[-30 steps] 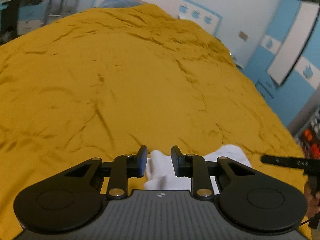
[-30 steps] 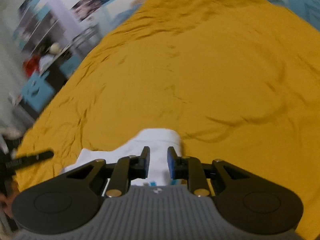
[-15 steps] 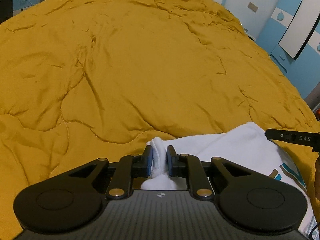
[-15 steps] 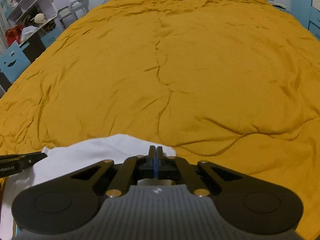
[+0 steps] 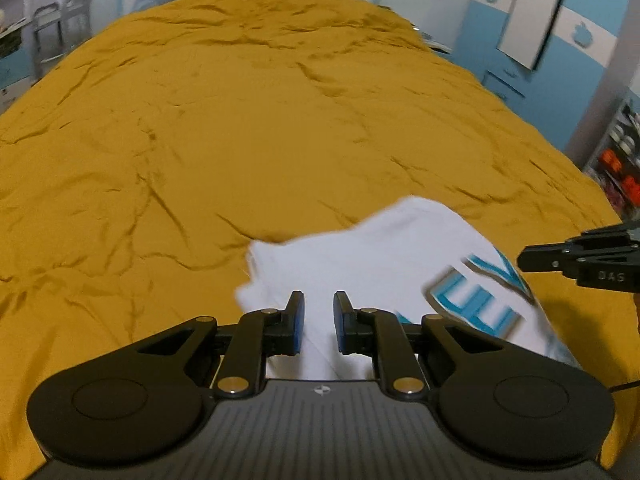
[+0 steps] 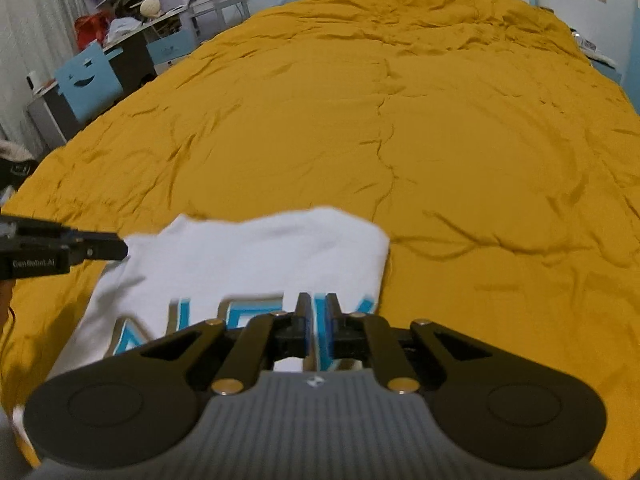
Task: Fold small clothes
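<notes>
A small white garment with blue lettering (image 5: pixel 372 264) lies on the mustard-yellow bedspread (image 5: pixel 240 128), near its front edge. My left gripper (image 5: pixel 319 322) is open above the garment's left part, nothing between its pads. My right gripper (image 6: pixel 317 326) hovers over the lettering on the garment (image 6: pixel 256 256), jaws a narrow gap apart and empty. Each gripper's tip shows at the edge of the other's view: the right one (image 5: pixel 580 258) and the left one (image 6: pixel 64 246).
The bedspread (image 6: pixel 400 120) stretches far ahead, wrinkled. A desk with a blue chair (image 6: pixel 90 80) and shelves stands left of the bed. Blue and white cupboards (image 5: pixel 532 20) and a shelf with red items (image 5: pixel 616 168) stand at the right.
Both grippers were shut on the garment's edge half a second ago. Both have let go and pulled back; the garment now lies flat with its lettering showing.
</notes>
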The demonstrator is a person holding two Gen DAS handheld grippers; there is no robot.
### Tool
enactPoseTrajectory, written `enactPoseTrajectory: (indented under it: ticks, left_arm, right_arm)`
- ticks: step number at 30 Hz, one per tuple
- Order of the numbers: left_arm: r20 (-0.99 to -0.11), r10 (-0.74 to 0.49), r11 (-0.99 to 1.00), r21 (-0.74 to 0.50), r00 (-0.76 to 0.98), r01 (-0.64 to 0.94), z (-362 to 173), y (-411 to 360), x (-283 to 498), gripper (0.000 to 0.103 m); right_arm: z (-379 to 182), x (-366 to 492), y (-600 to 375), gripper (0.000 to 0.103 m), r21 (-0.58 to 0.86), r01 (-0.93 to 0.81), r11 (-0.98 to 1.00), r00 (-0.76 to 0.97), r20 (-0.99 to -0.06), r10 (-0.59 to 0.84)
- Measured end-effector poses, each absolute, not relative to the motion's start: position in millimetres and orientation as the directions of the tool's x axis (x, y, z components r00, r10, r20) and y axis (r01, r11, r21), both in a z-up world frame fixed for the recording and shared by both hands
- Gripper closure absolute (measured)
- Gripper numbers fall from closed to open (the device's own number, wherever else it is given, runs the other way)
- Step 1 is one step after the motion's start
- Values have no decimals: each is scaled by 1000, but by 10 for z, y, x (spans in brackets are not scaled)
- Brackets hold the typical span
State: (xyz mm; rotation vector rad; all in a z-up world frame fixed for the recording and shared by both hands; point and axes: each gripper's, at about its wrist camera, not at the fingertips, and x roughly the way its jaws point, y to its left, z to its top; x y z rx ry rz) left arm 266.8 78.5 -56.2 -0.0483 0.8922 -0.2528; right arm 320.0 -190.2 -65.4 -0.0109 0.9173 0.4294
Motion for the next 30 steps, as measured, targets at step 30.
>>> enactPoseTrajectory:
  ticks: [30]
  left_arm:
    - [-727, -253, 956, -87, 638, 280, -316, 504, 1222, 93]
  right_arm:
    - [-497, 1476, -1877, 86, 37, -393, 919, 608, -739, 291]
